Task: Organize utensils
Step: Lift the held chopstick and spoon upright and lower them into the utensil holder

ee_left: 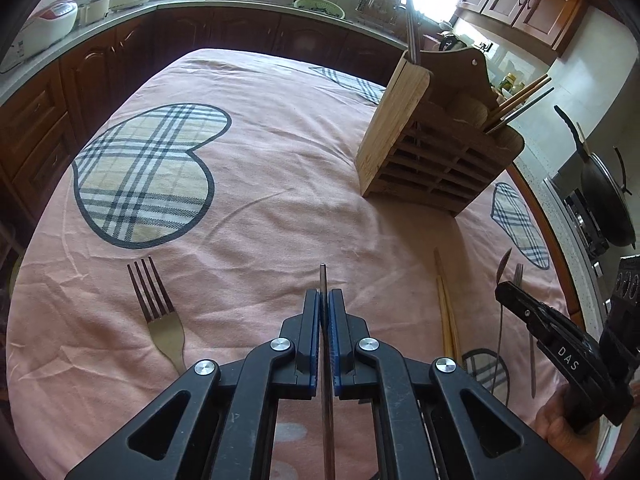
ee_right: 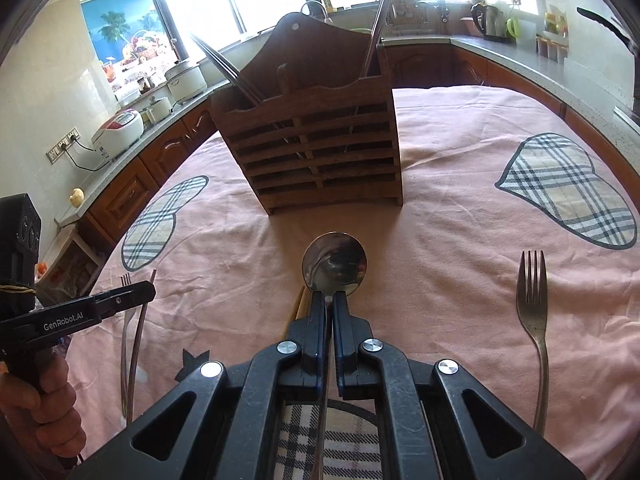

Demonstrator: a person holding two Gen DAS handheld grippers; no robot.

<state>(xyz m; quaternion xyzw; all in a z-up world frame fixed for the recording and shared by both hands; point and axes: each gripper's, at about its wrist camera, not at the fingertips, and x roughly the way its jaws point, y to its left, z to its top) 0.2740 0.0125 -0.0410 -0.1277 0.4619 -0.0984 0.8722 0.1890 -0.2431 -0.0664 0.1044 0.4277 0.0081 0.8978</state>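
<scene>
My left gripper point(ee_left: 324, 292) is shut on a thin metal chopstick point(ee_left: 323, 276), whose tip pokes out past the pads above the pink tablecloth point(ee_left: 260, 208). My right gripper point(ee_right: 329, 294) is shut on the neck of a steel spoon point(ee_right: 334, 262), its bowl facing up just in front of the fingertips. The wooden slatted utensil holder point(ee_right: 320, 152) stands upright right behind the spoon, with metal chopsticks leaning in its compartments. In the left wrist view the holder point(ee_left: 432, 160) is at the upper right, and the right gripper point(ee_left: 500, 288) is at the right edge.
A fork point(ee_left: 156, 308) lies left of the left gripper, another fork point(ee_right: 532, 300) right of the right gripper. A pair of wooden chopsticks point(ee_left: 446, 320) lies between the grippers. Kitchen counters with cookers point(ee_right: 120, 132) surround the table. A wok point(ee_left: 604, 200) sits far right.
</scene>
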